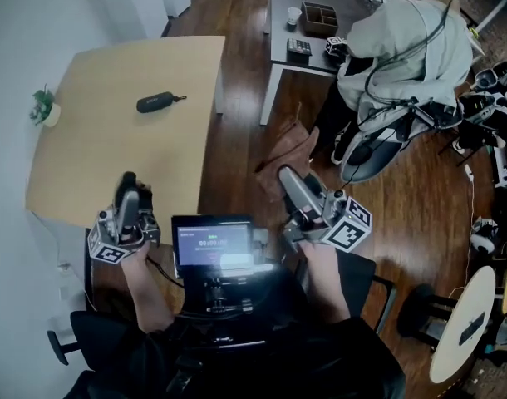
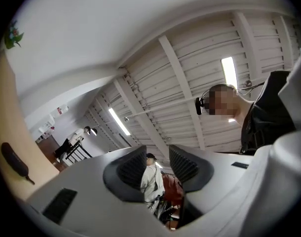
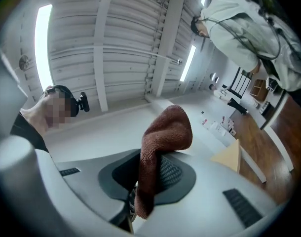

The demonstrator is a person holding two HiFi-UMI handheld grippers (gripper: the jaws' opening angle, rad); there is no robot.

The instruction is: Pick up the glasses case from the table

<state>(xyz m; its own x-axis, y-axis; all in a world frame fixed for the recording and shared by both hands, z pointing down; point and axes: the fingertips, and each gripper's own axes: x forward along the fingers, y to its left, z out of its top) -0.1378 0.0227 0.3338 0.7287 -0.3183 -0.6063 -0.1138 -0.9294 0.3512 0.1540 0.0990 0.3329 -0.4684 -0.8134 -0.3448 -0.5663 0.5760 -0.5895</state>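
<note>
The dark oval glasses case (image 1: 156,101) lies on the light wooden table (image 1: 95,156), toward its far side. In the left gripper view the glasses case (image 2: 15,162) shows at the far left edge. My left gripper (image 1: 129,181) hovers over the table's near edge, tilted upward and well short of the case. Its jaws (image 2: 158,157) are shut to a narrow gap with nothing between them. My right gripper (image 1: 285,175) is off the table to the right, above the floor, shut on a brown cloth (image 1: 288,150). The cloth (image 3: 165,132) stands up from between the pads.
A small potted plant (image 1: 44,106) sits at the table's left edge. Behind the table a grey desk (image 1: 278,52) carries a wooden box (image 1: 319,17). A person (image 1: 403,48) sits at the far right. A round stool (image 1: 463,322) stands at the near right.
</note>
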